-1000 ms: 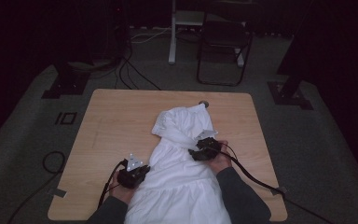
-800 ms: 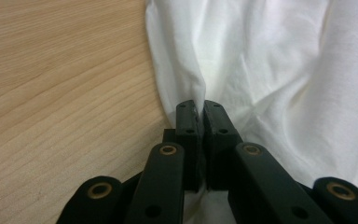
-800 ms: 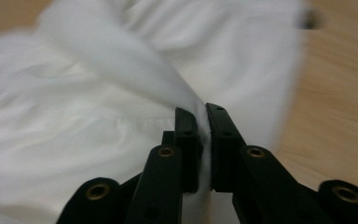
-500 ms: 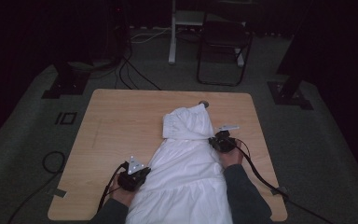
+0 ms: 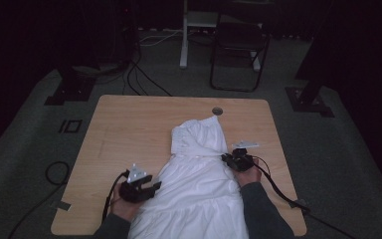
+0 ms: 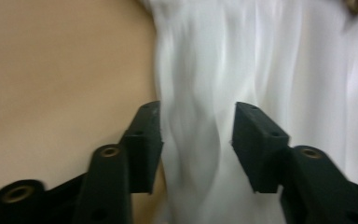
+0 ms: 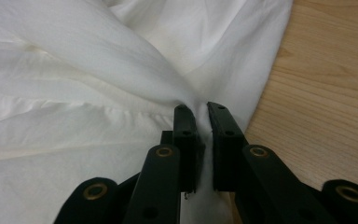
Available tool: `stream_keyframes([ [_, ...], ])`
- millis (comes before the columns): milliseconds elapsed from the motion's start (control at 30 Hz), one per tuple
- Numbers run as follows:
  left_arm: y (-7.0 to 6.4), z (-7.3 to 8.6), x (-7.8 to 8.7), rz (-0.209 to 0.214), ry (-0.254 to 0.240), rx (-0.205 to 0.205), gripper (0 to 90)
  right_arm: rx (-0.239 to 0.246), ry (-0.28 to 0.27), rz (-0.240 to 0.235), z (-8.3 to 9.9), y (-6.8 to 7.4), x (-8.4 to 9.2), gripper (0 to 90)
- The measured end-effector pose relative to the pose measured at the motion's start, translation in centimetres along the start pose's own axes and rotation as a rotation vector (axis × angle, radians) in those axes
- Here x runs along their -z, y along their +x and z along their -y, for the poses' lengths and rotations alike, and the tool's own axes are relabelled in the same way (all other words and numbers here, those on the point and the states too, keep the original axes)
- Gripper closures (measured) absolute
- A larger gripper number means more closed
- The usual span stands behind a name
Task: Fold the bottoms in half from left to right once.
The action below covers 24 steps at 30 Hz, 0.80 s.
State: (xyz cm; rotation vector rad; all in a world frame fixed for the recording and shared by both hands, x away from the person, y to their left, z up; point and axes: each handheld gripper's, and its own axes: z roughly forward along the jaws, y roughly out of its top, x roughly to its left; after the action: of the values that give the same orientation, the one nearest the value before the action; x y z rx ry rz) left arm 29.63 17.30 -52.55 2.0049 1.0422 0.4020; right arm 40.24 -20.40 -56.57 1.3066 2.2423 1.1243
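On the left, the left gripper [image 5: 155, 187] is at the near left edge of the white dress [image 5: 199, 184], and its jaws have just been opening. In the left gripper view they stand half apart, a fold of the cloth [image 6: 196, 121] runs between them, and the pads do not press on it. Half a second ago this gripper sat closer to the cloth with narrow jaws — so it seems to me that it lets go of the hem side it was holding. To its left is only the bare wooden table [image 5: 129, 124].

In the middle the dress lies along the table. Its gathered top [image 5: 196, 137] points to the far side, ahead of both grippers, and its skirt spreads toward the person between the two forearms. One second ago the top was a round, bunched heap; now it lies flatter and more pulled out.

On the right, the right gripper [image 5: 227, 158] has travelled to the right edge of the dress at the waist and its jaws are now narrow, pinched on a small pleat of fabric [image 7: 200, 105] — the right gripper view shows the cloth drawn in tight folds toward the tips. Bare wood is just to its right.

My judgement: the work is spreading or arranging the dress; the right side is newly gripped and the left is being released for a new hold.
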Motion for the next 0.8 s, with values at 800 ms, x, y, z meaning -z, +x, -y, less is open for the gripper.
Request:
stream_keyframes([
  [800, -2.2, 0.5, -5.5, 0.012, 0.094, -0.089, 81.6, 0.001, 0.013, -0.098, 1.9, 1.7, 1.7, 82.2],
])
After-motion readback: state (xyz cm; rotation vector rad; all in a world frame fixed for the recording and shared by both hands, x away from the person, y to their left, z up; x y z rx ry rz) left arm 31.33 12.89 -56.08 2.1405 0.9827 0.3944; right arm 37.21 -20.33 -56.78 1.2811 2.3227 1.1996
